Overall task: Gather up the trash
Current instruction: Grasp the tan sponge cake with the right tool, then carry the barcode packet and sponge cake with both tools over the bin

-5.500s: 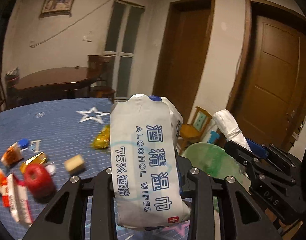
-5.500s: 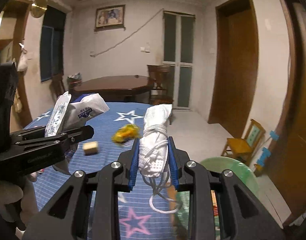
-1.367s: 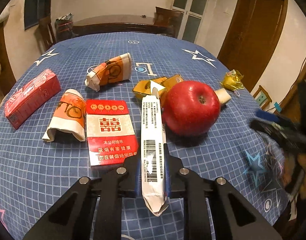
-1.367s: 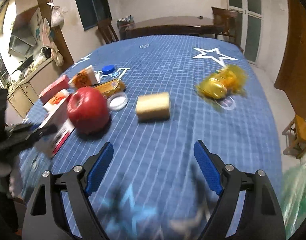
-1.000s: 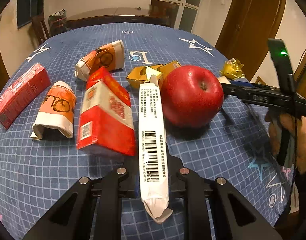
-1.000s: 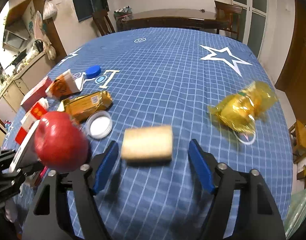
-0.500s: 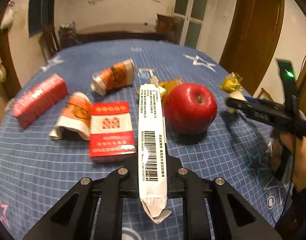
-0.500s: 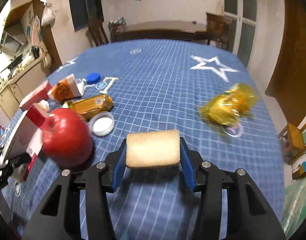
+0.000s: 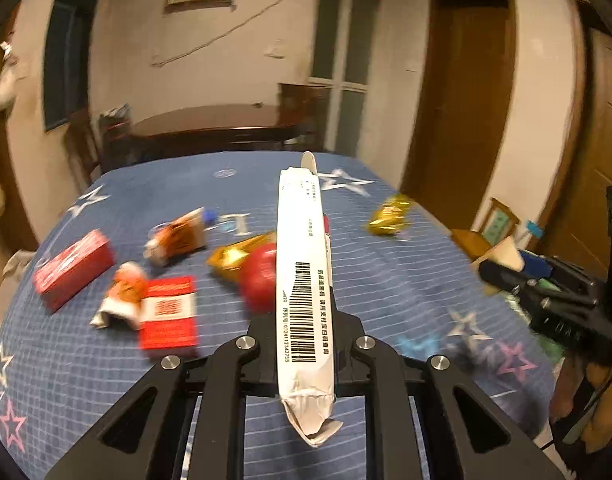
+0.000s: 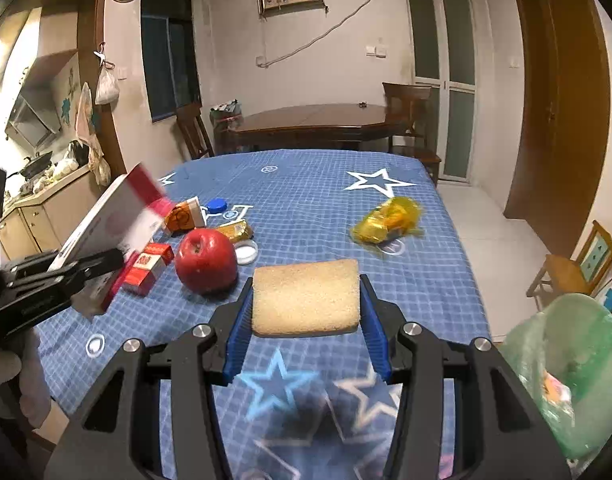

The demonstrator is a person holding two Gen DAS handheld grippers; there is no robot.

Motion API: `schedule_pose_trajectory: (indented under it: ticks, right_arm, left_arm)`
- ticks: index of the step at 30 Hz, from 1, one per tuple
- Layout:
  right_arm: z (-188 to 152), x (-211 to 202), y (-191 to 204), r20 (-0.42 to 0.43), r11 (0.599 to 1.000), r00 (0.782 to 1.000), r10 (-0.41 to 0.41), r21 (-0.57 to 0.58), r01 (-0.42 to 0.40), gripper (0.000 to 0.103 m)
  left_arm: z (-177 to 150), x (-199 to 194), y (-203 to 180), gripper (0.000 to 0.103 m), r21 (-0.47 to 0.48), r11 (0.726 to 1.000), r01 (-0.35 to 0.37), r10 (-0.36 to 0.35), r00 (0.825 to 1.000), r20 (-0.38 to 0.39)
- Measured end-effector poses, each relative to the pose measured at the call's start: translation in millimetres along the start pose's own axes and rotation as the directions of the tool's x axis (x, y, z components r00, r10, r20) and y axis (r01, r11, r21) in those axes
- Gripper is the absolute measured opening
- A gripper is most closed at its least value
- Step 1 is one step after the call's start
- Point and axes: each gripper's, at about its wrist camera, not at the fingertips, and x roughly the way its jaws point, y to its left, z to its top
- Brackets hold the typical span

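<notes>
Bench (image 10: 314, 200) with blue checked, star-print cloth. Green bag-lined bin (image 10: 578, 364) off the bench's right edge, low in right wrist view, some trash inside. On the bench: red apple (image 10: 205, 260) left of centre, red carton (image 9: 71, 274) far left, red-white cigarette pack (image 9: 169, 312), orange-white wrappers (image 9: 177, 238), gold packet (image 10: 235, 231) behind the apple, yellow crinkled wrapper (image 10: 388, 219) alone on the right side, white lid (image 10: 246, 251) touching near the apple, blue cap (image 10: 217, 205). Left tongs (image 9: 306, 344) clamped nearly closed on flat white barcode packet (image 9: 303, 276), packet lifted over the bench, edge-on. Right tongs (image 10: 306, 312) about half open, blue pads pressing both sides of tan sponge block (image 10: 305, 298), held above the cloth.
</notes>
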Motion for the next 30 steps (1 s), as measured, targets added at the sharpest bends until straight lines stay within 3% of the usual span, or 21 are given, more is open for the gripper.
schedule_pose_trajectory:
  ticks: [6, 15, 22, 30]
  right_arm:
    - [-14.7, -17.9, -21.6, -0.015, 0.999, 0.999, -0.035, 0.028, 0.035, 0.047]
    - [-21.3, -66.8, -52.9, 0.044, 0.989, 0.989, -0.138, 0.069, 0.135, 0.047]
    - [-21.3, -104.1, -98.3, 0.066, 0.962, 0.965, -0.254, 0.115, 0.246, 0.047]
    - [-26.8, -127.2, -163.6, 0.034, 0.916, 0.926, -0.377, 0.160, 0.367, 0.047]
  left_arm:
    - [3.5, 5.9, -49.5, 0.017, 0.054, 0.995, 0.086, -0.084, 0.996, -0.022]
    - [18.6, 1.2, -117.6, 0.017, 0.130, 0.977, 0.169, -0.174, 0.984, 0.024]
    - [34.8, 5.3, -187.4, 0.017, 0.190, 0.940, 0.282, -0.294, 0.955, 0.038]
    - [46.9, 27.2, -275.4, 0.017, 0.247, 0.887, 0.389, -0.398, 0.917, -0.014]
